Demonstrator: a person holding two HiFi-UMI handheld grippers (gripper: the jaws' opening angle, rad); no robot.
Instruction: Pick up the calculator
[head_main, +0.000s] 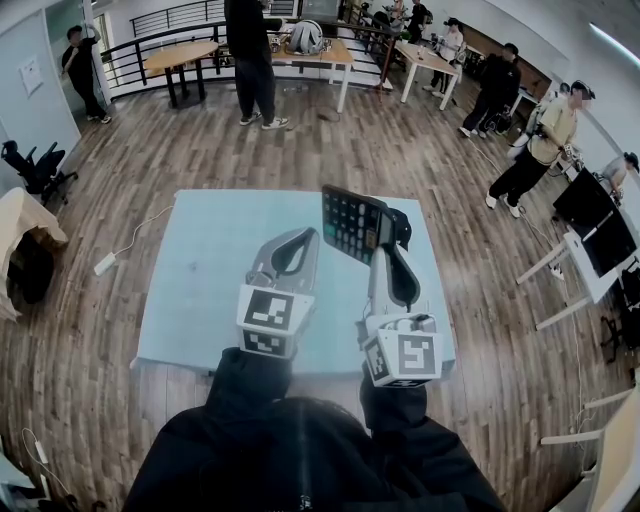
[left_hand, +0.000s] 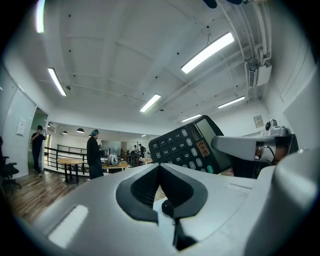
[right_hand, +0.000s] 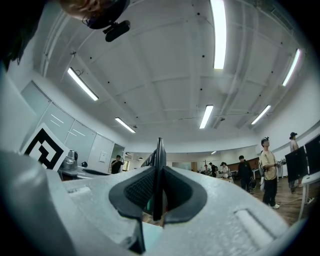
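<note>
Closest to me, my dark sleeves reach forward, one hand-held gripper in each hand, each with its marker cube toward me. Both point away from me over the pale blue bench.

My left hand-held gripper is pressed together. In its own view the dark pads meet at the tips and nothing is between them.

My right hand-held gripper is just beside it and is pinching the calculator. In the right gripper view I see the calculator from its thin edge, standing upright between the two pads, which press on it from both sides. The calculator is lifted from the bench and hangs in the air over the far right part of it. It is tilted, with the keys and the screen turned to my left, so the left gripper view shows its face and one grey jaw of the right hand-held gripper lying across it.

Left of the bench, a white power strip lies on the wooden floor.

Farther away, a person in dark clothes stands near a wooden table. More people stand at the right side of the room.
</note>
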